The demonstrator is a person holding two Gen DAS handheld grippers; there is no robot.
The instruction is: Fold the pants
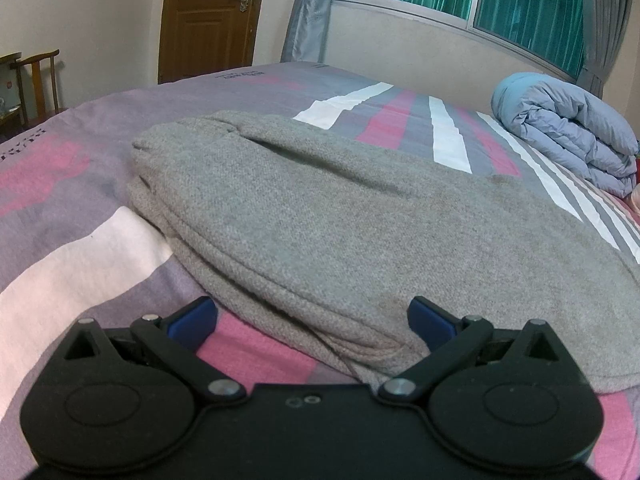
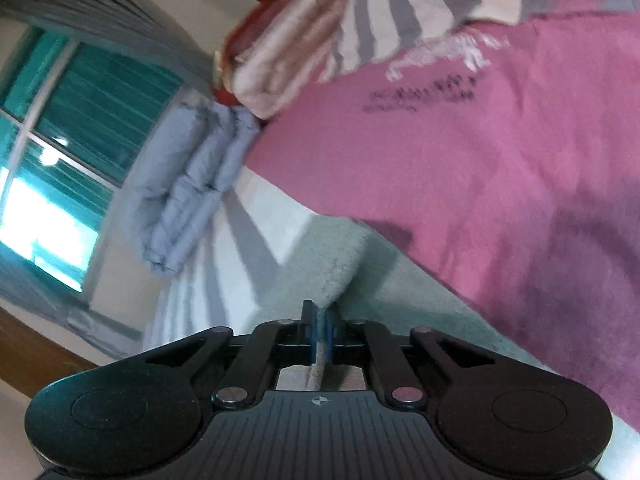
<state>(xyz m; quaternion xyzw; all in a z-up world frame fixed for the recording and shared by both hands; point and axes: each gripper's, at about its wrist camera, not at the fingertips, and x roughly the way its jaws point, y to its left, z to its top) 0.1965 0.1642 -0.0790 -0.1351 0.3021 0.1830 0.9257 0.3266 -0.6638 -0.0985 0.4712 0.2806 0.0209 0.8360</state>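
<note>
Grey knit pants lie folded on the striped bed; my left gripper gapes, right gripper pinches their edge.

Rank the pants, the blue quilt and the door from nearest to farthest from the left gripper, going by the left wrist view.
1. Pants: directly ahead of the open left gripper, their folded edge between its fingers.
2. Blue quilt: rolled up, far right on the bed.
3. Door: in the wall beyond the bed, upper left.

pants: near corner hidden behind the claw body
folded quilt: right end cut off
bedsheet print: blurred, unreadable
</note>
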